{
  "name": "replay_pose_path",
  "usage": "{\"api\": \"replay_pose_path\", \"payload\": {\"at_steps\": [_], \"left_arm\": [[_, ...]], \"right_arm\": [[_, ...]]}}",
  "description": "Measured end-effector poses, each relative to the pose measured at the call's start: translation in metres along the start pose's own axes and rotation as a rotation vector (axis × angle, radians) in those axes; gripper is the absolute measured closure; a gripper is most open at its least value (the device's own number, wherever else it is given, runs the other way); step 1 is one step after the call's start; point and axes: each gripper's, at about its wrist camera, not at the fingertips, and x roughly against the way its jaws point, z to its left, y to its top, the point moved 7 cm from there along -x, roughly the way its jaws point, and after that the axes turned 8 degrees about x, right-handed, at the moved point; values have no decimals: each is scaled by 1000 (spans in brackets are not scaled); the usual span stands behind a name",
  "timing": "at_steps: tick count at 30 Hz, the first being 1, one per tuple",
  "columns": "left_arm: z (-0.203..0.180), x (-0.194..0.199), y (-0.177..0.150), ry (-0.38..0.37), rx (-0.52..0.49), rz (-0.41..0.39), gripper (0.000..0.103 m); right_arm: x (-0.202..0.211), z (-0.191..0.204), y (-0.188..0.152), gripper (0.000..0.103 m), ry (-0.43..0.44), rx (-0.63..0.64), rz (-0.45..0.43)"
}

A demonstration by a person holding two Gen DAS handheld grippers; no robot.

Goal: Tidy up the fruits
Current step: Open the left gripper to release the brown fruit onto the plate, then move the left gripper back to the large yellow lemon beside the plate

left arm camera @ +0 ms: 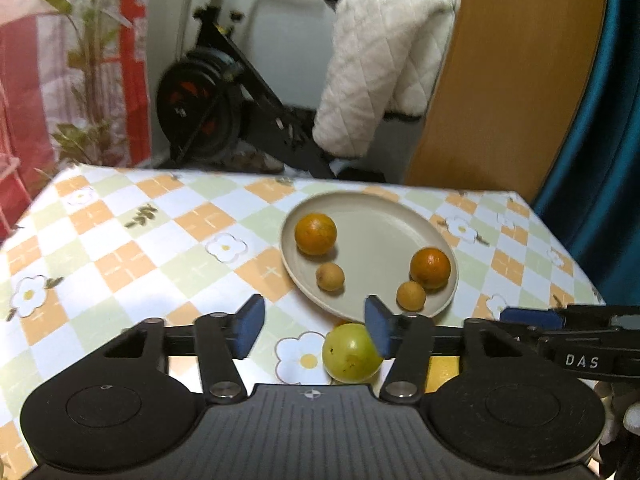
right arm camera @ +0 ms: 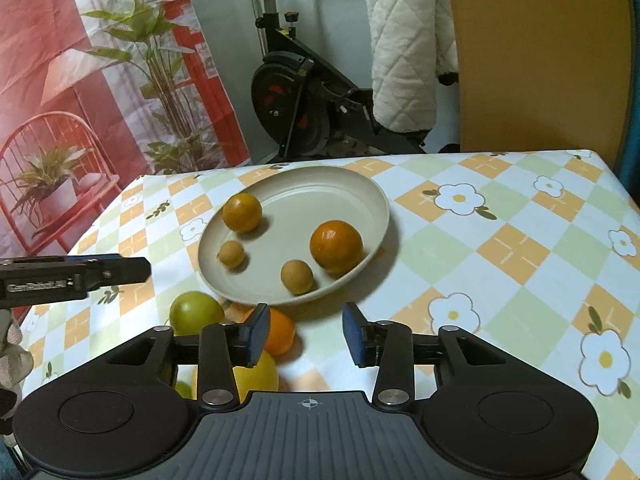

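A beige plate [left arm camera: 380, 224] [right arm camera: 316, 196] stands on the checked tablecloth. It holds two oranges [left arm camera: 315, 234] [right arm camera: 336, 246] and two small brown fruits [left arm camera: 330, 277] [right arm camera: 297, 277]. My left gripper [left arm camera: 314, 312] hovers open just before the plate's near rim, with nothing between its pads. A green fruit [left arm camera: 351, 353] [right arm camera: 196, 312] lies on the cloth under its right finger. My right gripper [right arm camera: 306, 320] is open and empty too. An orange [right arm camera: 280, 330] and a yellow fruit [right arm camera: 256, 376] lie beneath its left finger, partly hidden.
Beyond the table's far edge [right arm camera: 360, 158] are an exercise bike [right arm camera: 296, 108], a white quilted cloth [right arm camera: 404, 52] and a wooden panel [right arm camera: 532, 56]. A red printed backdrop [right arm camera: 80, 80] hangs at the left. Bare cloth [right arm camera: 500, 248] lies right of the plate.
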Motion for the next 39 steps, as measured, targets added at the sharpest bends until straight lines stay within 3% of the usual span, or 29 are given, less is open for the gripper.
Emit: {"api": "replay_pose_path", "payload": {"at_steps": [5, 9, 17, 21, 23, 30, 39], "left_arm": [[-1, 19, -1, -15, 32, -50, 27], [-1, 28, -1, 17, 39, -83, 21], [4, 42, -6, 114, 6, -104, 18], [8, 50, -13, 125, -13, -108, 13], [10, 53, -16, 137, -11, -111, 4], [18, 58, -21, 168, 30, -104, 0], [11, 71, -30, 117, 11, -142, 0]], "right_arm": [[9, 7, -7, 64, -6, 19, 0], [17, 12, -10, 61, -6, 21, -21], [29, 24, -7, 19, 7, 48, -64], [31, 27, -9, 8, 17, 45, -75], [33, 29, -10, 4, 18, 45, -83], [40, 28, -14, 0, 47, 4, -106], [52, 29, -17, 0, 20, 18, -140]]}}
